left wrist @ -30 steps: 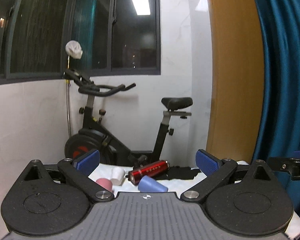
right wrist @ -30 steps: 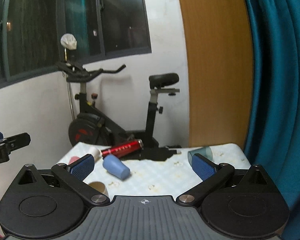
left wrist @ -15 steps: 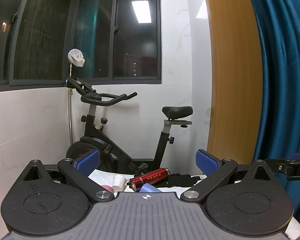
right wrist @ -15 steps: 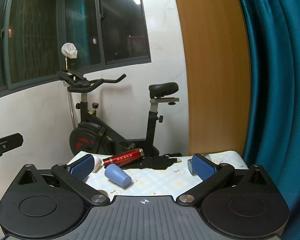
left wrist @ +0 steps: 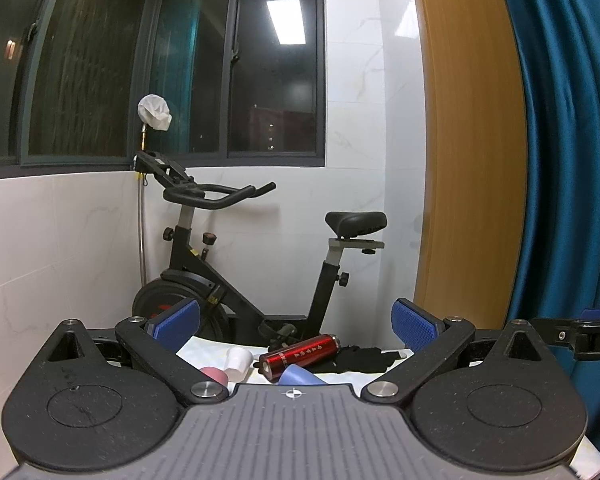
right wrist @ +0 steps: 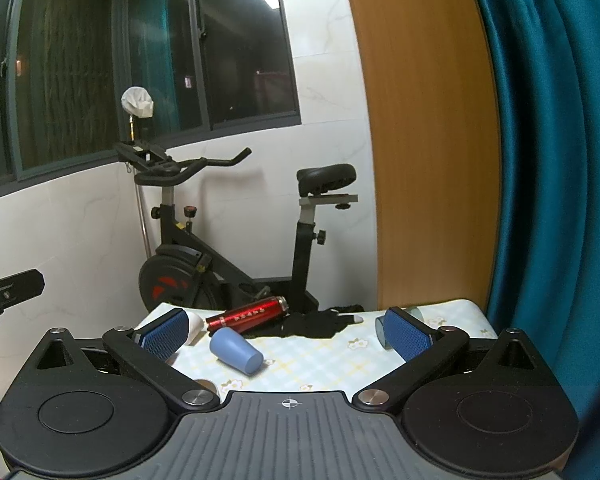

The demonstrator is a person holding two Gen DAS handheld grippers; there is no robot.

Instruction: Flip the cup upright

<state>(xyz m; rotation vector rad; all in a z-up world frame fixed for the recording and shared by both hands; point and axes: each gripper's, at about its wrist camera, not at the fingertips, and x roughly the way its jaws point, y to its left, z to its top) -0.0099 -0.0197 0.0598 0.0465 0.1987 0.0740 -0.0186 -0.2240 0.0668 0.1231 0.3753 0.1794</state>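
Both pairs of blue-padded fingers are spread wide, with nothing held between them. The left gripper [left wrist: 296, 324] is raised above the near edge of the table [right wrist: 324, 364], and the right gripper [right wrist: 286, 332] is raised over the same patterned cloth, a little to the side. A blue cup [right wrist: 236, 350] is seen lying on its side on the cloth, its closed base turned toward the right wrist camera; in the left wrist view only its upper part [left wrist: 300, 376] is shown above the gripper body. Just behind it a red bottle [right wrist: 247, 314] is laid on its side, and a dark piece of fabric [right wrist: 320, 324] is spread beside the bottle. A white cup [left wrist: 238, 360] is tipped over near the left edge of the cloth, with a pink cup [left wrist: 214, 374] close to it. A teal cup [right wrist: 380, 330] is partly hidden behind the right finger of the right gripper. An exercise bike [left wrist: 236, 280] is stood against the tiled wall beyond the table.
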